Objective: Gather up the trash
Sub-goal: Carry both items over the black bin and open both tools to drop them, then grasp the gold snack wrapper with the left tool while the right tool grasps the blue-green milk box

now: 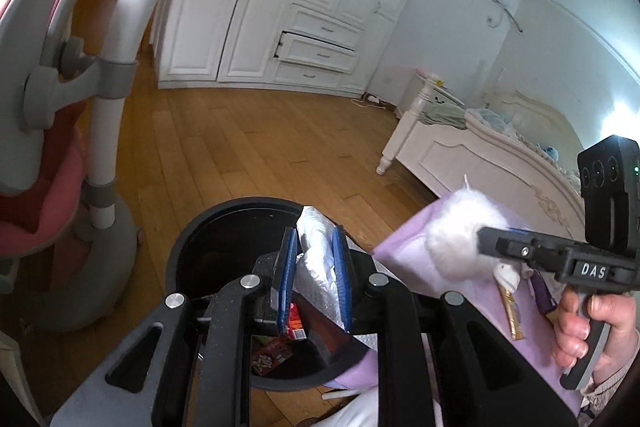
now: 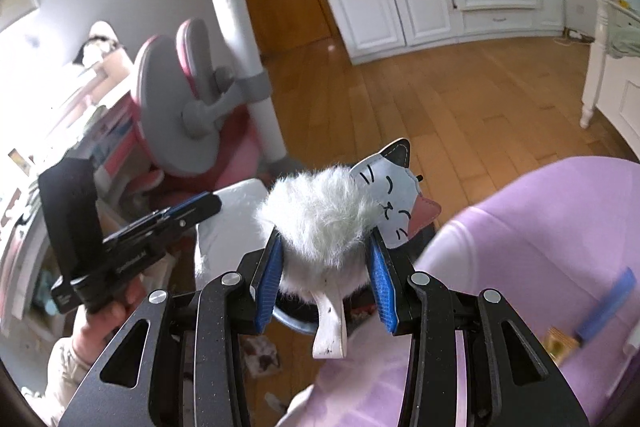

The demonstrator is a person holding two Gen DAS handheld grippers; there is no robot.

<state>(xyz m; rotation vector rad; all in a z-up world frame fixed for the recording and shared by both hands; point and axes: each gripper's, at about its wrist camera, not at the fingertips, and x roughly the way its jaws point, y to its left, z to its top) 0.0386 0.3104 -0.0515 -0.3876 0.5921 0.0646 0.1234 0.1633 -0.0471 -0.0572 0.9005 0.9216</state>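
Observation:
My left gripper (image 1: 316,239) is shut on a crumpled silvery-white plastic wrapper (image 1: 316,259) and hangs over the open black trash bin (image 1: 192,239), which holds colourful wrappers. My right gripper (image 2: 326,247) is shut on a white fluffy pompom (image 2: 320,207) with a cat-face tag (image 2: 392,195) and a white strap hanging below. In the left wrist view, the right gripper (image 1: 486,239) and the pompom (image 1: 456,227) are to the right of the bin, over a purple cover (image 1: 408,255). The right wrist view shows the left gripper (image 2: 212,203) at the left, held by a hand.
A gold wrapper (image 1: 514,311) and a purple one (image 1: 544,291) lie on the purple cover. A pink and grey chair (image 1: 48,107) stands left of the bin. A white bed (image 1: 480,155) is at the right, a white wardrobe (image 1: 300,7) across the wooden floor.

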